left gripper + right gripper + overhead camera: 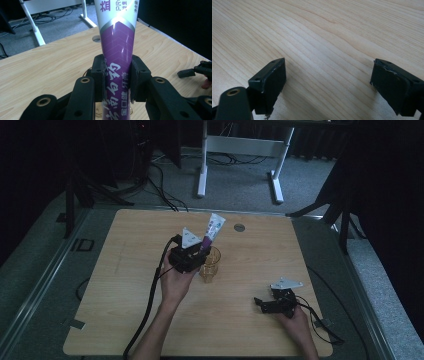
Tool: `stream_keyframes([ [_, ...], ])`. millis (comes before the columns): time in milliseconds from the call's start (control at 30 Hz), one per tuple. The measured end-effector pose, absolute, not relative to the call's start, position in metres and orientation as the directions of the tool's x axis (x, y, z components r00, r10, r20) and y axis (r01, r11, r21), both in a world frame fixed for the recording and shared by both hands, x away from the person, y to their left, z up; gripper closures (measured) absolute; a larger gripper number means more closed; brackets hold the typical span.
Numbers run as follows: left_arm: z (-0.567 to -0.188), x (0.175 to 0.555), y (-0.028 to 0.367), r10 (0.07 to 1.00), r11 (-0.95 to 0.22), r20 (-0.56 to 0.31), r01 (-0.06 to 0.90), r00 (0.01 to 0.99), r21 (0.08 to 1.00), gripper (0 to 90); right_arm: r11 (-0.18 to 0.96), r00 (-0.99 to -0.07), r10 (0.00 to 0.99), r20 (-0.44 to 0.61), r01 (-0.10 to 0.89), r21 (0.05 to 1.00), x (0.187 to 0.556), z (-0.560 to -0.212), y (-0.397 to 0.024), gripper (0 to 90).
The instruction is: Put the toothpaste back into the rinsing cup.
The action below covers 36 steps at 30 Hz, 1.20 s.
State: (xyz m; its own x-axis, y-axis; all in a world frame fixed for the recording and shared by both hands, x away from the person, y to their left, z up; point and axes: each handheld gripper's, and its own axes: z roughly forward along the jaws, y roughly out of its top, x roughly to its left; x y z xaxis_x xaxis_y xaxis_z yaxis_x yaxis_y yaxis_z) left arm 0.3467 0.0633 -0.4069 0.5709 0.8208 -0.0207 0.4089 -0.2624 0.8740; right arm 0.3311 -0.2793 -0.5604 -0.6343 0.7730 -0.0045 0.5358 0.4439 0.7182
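One tube of toothpaste [117,57], white at its flat end and purple toward the cap, is clamped between the pads of the left gripper [117,80]; both jaws press flat on the purple part, so the grip looks secure. In the high view the left gripper [192,254] holds the tube [213,231] tilted, flat end up and away from the person, with its lower end at the mouth of an amber glass cup [210,265] that stands upright near the middle of the wooden table [125,320]. Whether the cap end is already inside the cup or just above its rim cannot be told, since the gripper hides that part; no other contents are visible in the cup. As a judgement, the pick-up is done and the placing is in hand: what is left is to lower the tube fully, let it lean on the rim, and release. The right gripper [272,304] rests on the table well apart from the cup, at the near right. Its jaws stand wide open on nothing, with bare wood between the pads [274,80].
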Motion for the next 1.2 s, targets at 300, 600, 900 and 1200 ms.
stream_keyframes([
  [300,-0.407,0.348,0.062,0.815,-0.258,-0.016,0.387,0.58,0.885,69.6,0.445,-0.635,0.773,-0.006,0.535,0.718,0.331,-0.56,-0.279,12.6],
  [600,-0.409,0.353,0.061,0.809,-0.245,-0.028,0.38,0.588,0.892,69.6,0.444,-0.635,0.773,-0.005,0.535,0.718,0.331,-0.56,-0.279,12.6],
  [900,-0.41,0.356,0.062,0.806,-0.226,-0.04,0.369,0.591,0.902,69.6,0.445,-0.635,0.773,-0.006,0.535,0.718,0.331,-0.56,-0.279,12.6],
  [1200,-0.412,0.359,0.063,0.812,-0.212,-0.041,0.36,0.582,0.909,69.6,0.445,-0.635,0.773,-0.005,0.535,0.718,0.331,-0.56,-0.279,12.6],
])
